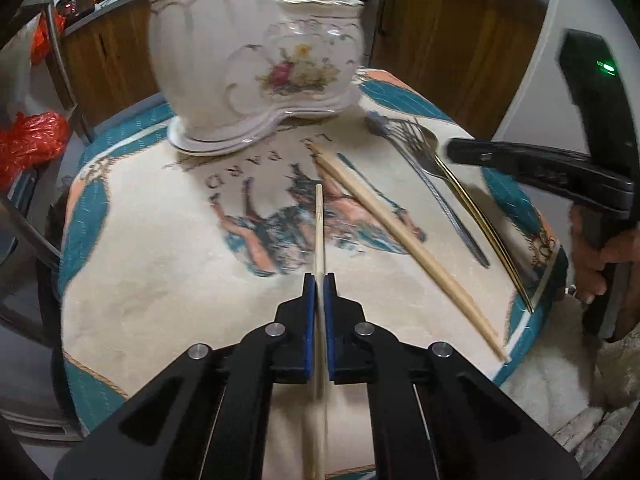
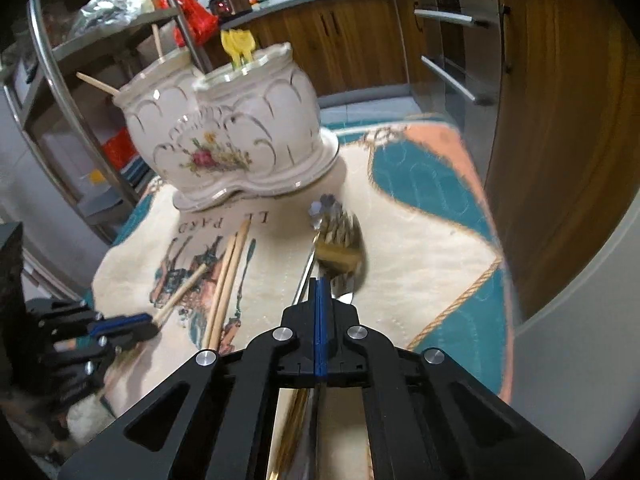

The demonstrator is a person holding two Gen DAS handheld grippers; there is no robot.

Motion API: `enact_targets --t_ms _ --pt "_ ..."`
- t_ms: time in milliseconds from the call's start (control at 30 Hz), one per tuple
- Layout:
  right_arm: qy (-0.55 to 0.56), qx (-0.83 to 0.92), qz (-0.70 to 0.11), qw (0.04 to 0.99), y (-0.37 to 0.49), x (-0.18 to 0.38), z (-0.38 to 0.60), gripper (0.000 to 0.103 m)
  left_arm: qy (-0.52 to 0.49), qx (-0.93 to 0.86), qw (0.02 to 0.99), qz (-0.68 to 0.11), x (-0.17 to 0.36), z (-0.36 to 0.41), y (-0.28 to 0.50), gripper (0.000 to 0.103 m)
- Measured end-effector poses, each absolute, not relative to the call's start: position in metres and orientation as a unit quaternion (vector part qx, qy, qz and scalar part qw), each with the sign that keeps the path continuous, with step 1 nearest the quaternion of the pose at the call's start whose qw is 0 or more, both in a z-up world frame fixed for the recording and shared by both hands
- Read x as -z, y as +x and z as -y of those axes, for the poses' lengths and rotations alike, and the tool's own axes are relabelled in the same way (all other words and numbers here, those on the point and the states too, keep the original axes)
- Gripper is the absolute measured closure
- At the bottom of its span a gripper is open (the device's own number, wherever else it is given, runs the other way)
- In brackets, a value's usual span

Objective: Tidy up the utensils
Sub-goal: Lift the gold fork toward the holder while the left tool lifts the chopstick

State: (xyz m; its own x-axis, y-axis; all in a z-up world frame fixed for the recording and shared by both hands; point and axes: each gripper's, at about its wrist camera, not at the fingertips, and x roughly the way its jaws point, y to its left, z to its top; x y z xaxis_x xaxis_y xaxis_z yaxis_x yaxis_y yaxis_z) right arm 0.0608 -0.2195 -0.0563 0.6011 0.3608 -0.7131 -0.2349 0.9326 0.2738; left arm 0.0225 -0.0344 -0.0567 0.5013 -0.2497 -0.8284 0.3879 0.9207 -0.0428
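Observation:
My left gripper (image 1: 319, 280) is shut on a single wooden chopstick (image 1: 319, 216), which points toward the white floral ceramic utensil holder (image 1: 256, 64). A pair of chopsticks (image 1: 400, 240) lies on the printed cloth to its right, beside a silver fork (image 1: 424, 160) and a gold-handled utensil (image 1: 480, 224). My right gripper (image 2: 321, 280) is shut, and the gold utensil (image 2: 340, 256) runs through its jaws above the cloth. The holder (image 2: 224, 136) stands ahead of it with a yellow utensil (image 2: 238, 46) in it. The left gripper (image 2: 132, 326) with its chopstick (image 2: 180, 292) shows at the left.
A printed cloth (image 1: 160, 264) covers the small table. Wooden cabinets (image 2: 552, 120) and an oven with bar handles (image 2: 452, 76) stand behind and to the right. A metal shelf rack (image 2: 60, 92) with red bags is at the left.

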Motion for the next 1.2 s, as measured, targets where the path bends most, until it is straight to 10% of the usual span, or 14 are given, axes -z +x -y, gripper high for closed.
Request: enact_targets --t_ms 400,1200 --pt "0.076 -0.180 -0.445 0.874 0.066 0.063 0.216 0.084 0.054 0.183 0.860 -0.473 0.059 0.015 0.033 0.099" --pt "0.100 -0.177 -0.399 0.894 0.063 0.052 0.220 0.098 0.084 0.194 0.855 -0.475 0.060 0.028 0.025 0.099"
